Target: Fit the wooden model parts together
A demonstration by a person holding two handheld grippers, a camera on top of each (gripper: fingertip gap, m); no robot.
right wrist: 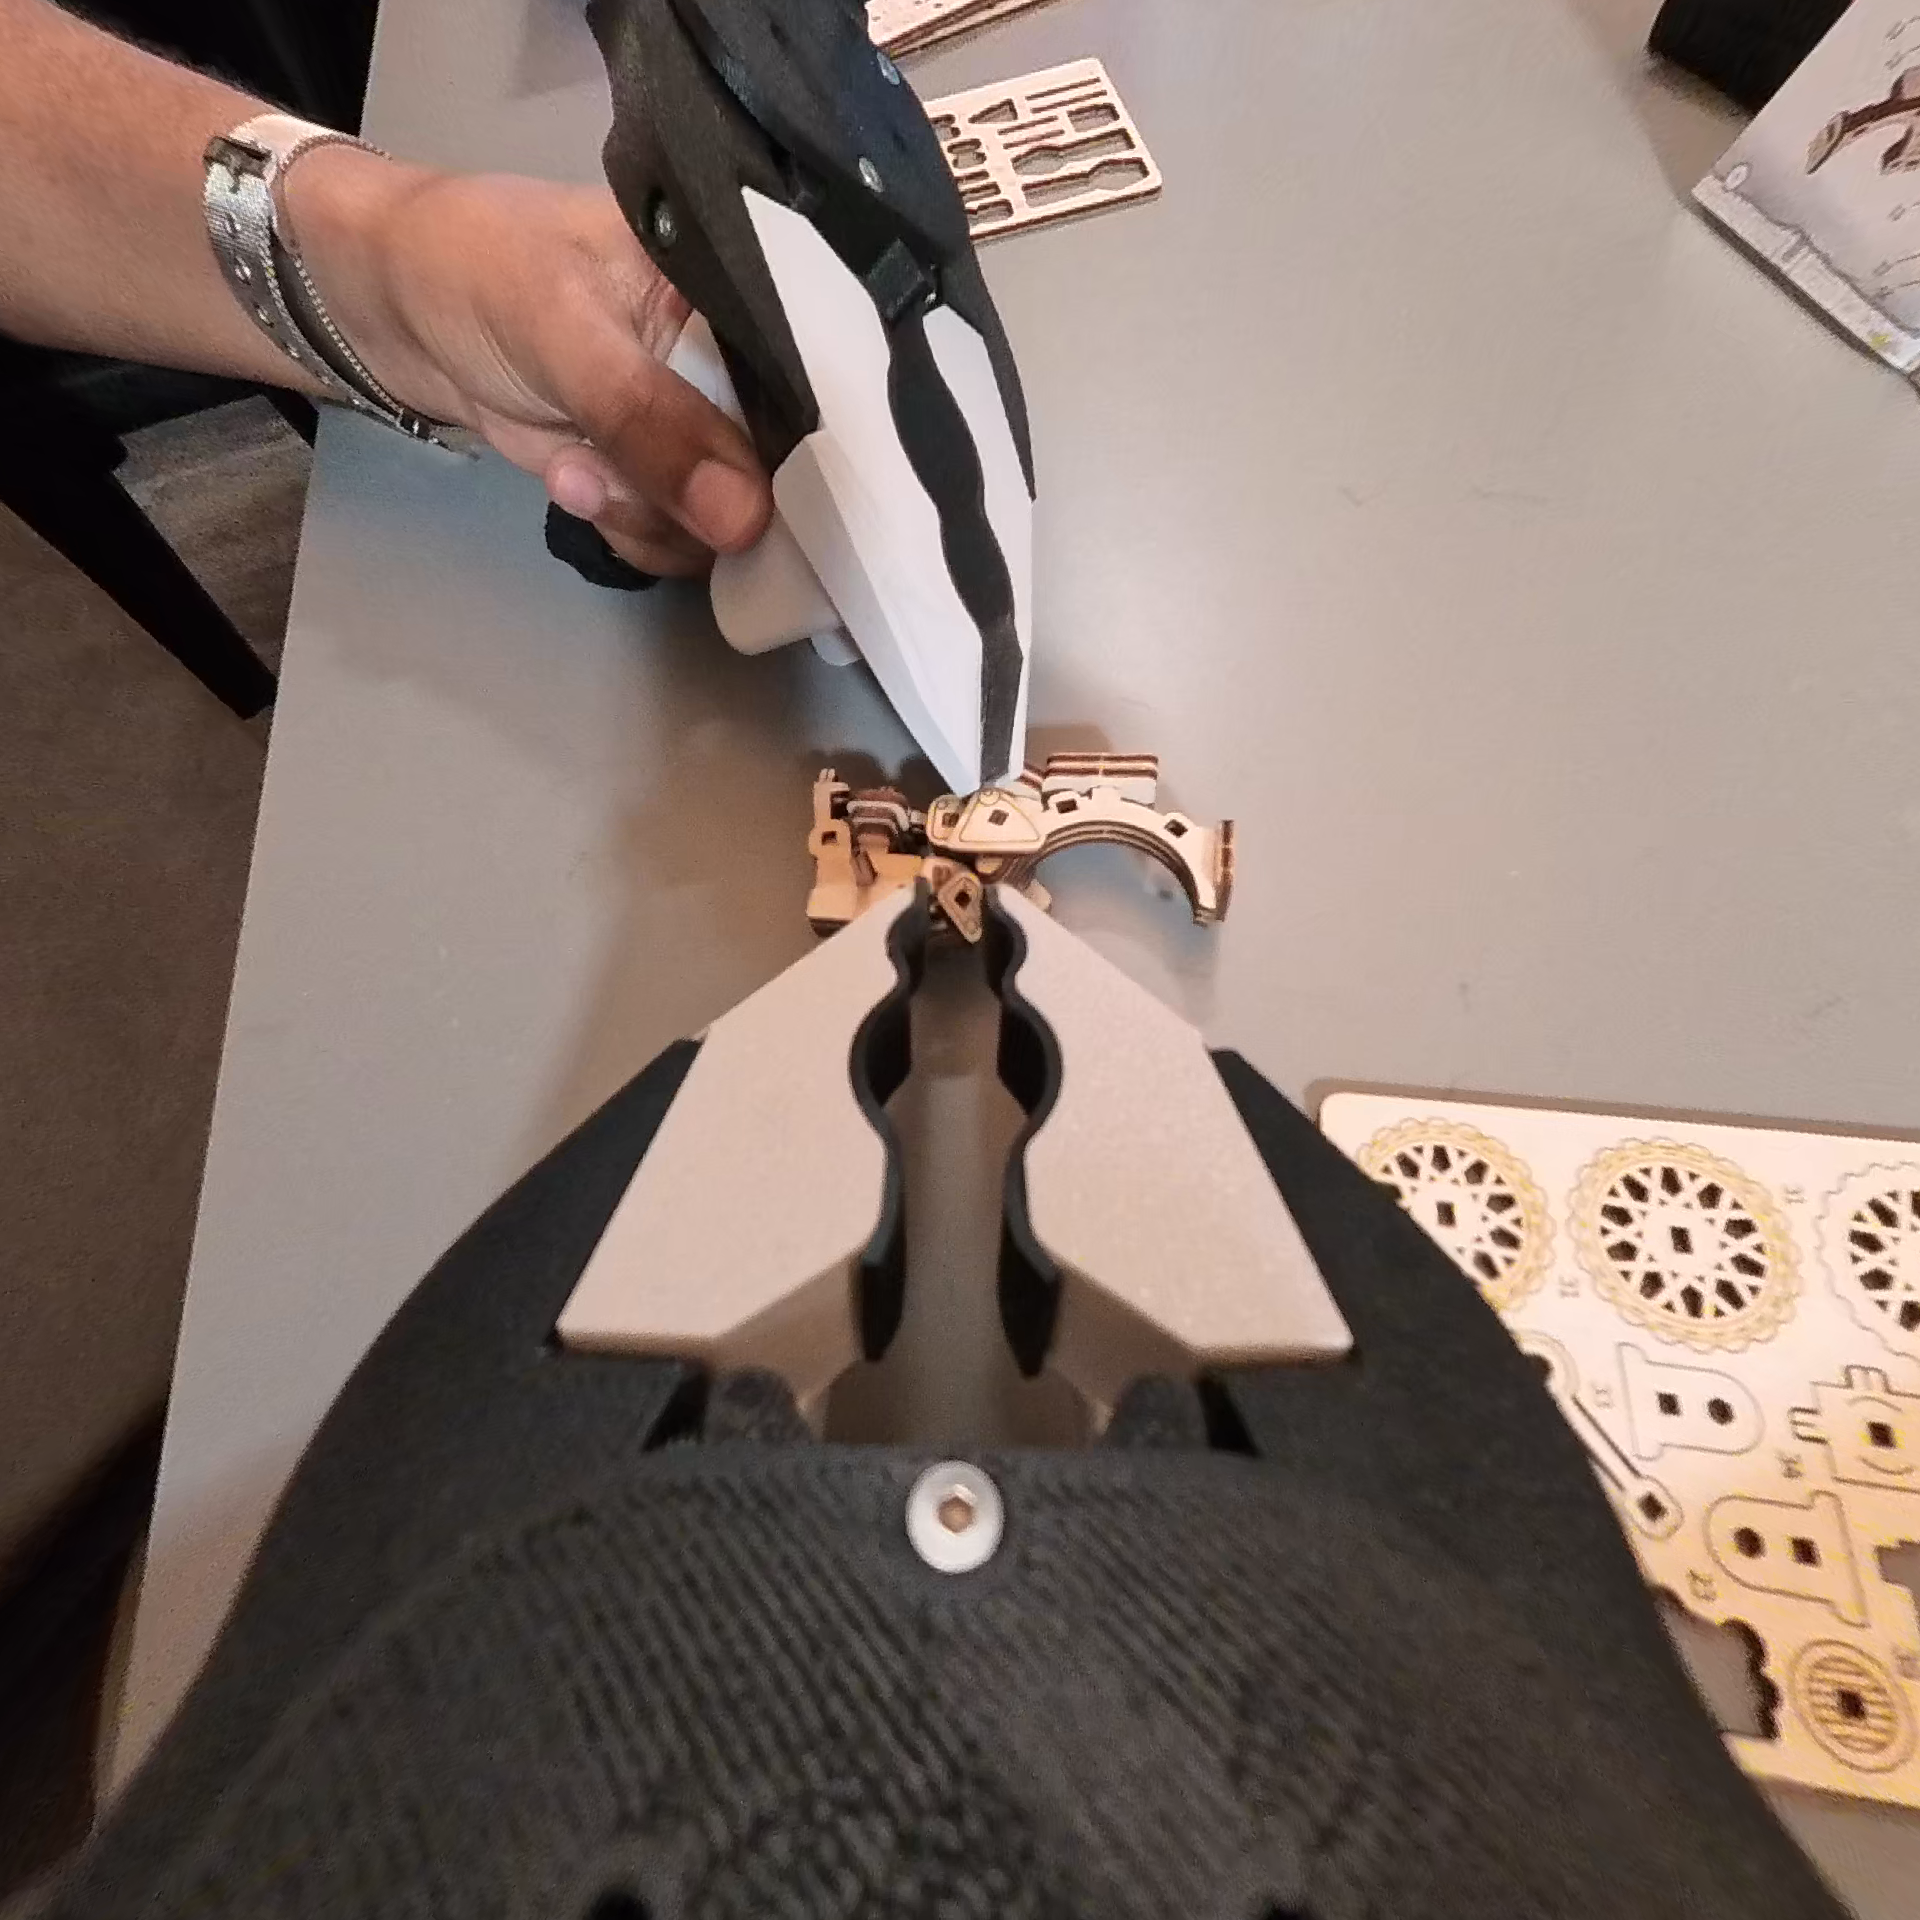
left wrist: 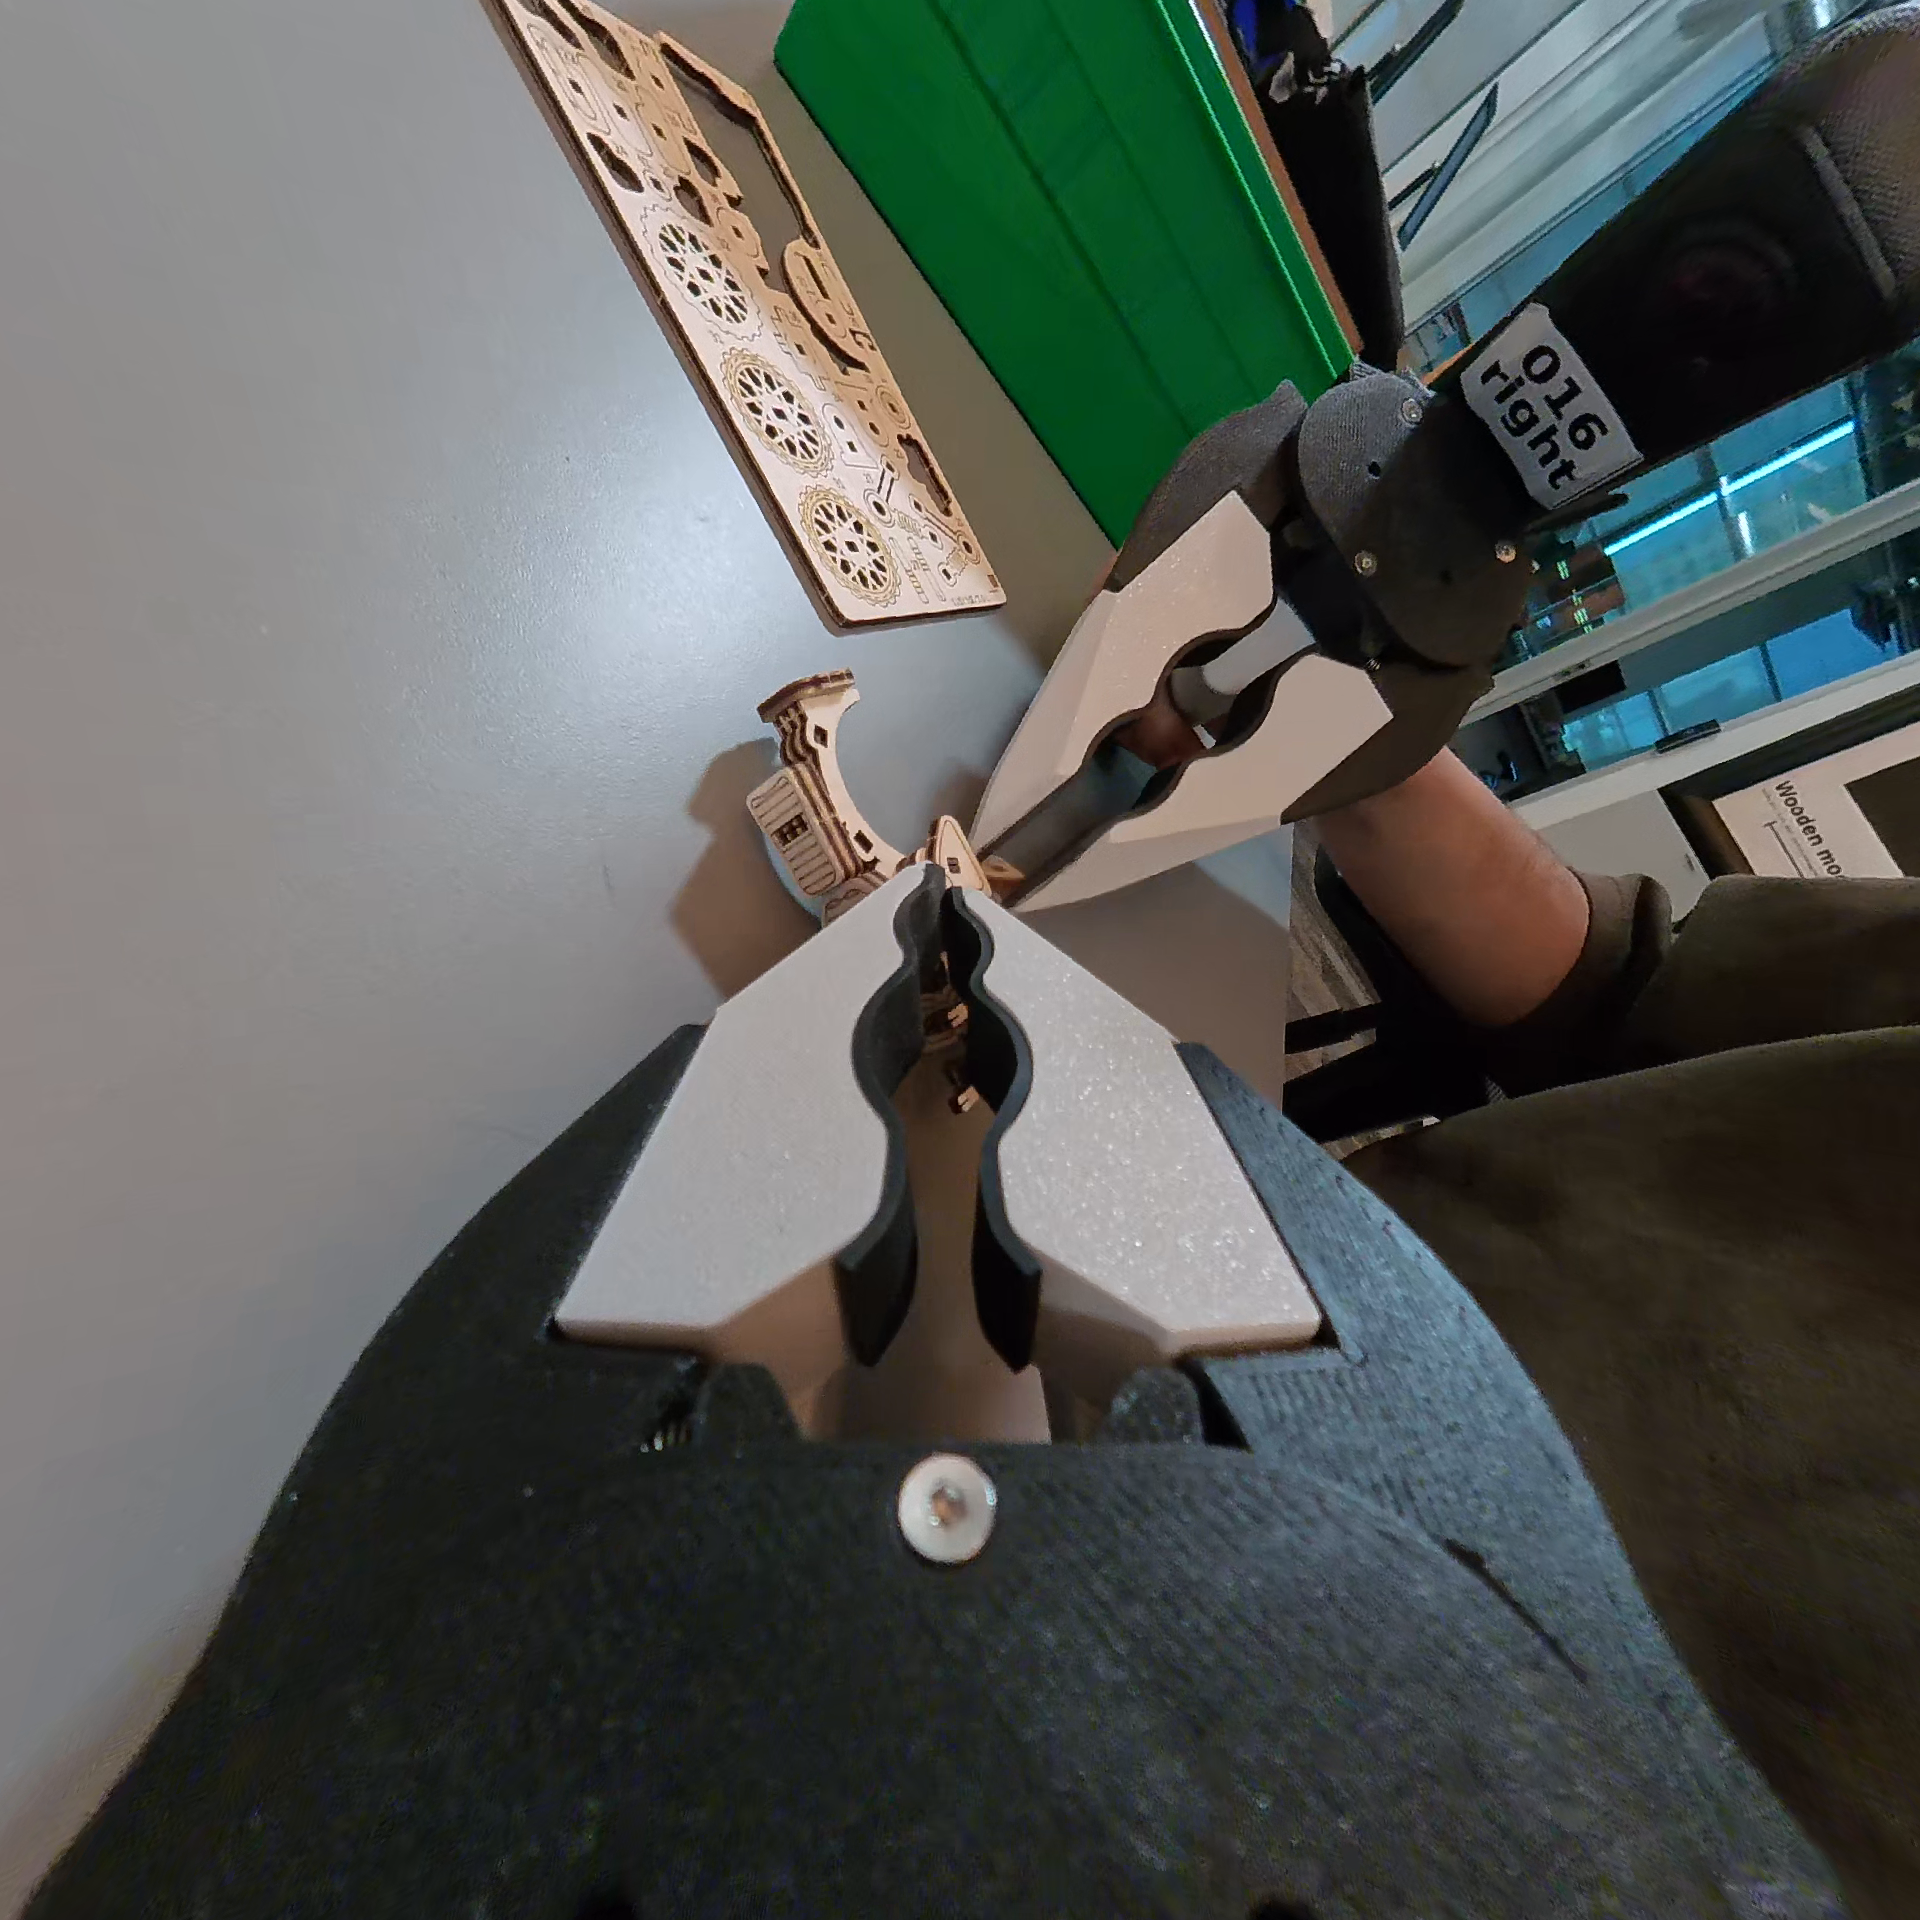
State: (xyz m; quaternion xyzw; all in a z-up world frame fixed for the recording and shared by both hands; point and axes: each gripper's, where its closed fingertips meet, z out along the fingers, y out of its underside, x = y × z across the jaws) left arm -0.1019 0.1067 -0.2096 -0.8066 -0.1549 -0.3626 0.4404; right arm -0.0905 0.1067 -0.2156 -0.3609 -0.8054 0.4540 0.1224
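My left gripper (right wrist: 992, 774) is pinched on the half-built wooden model (right wrist: 1023, 847) sitting on the grey table (right wrist: 1455, 623). My right gripper (right wrist: 951, 904) pinches a small wooden piece (right wrist: 961, 902) right at the model's middle. I think it's lined up with a slot, hard to see. Gonna hold the left steady and push straight, no twisting.

Green board (left wrist: 1049, 208) on the grey table (left wrist: 260, 520); printed booklet (right wrist: 1829, 197) at its far corner
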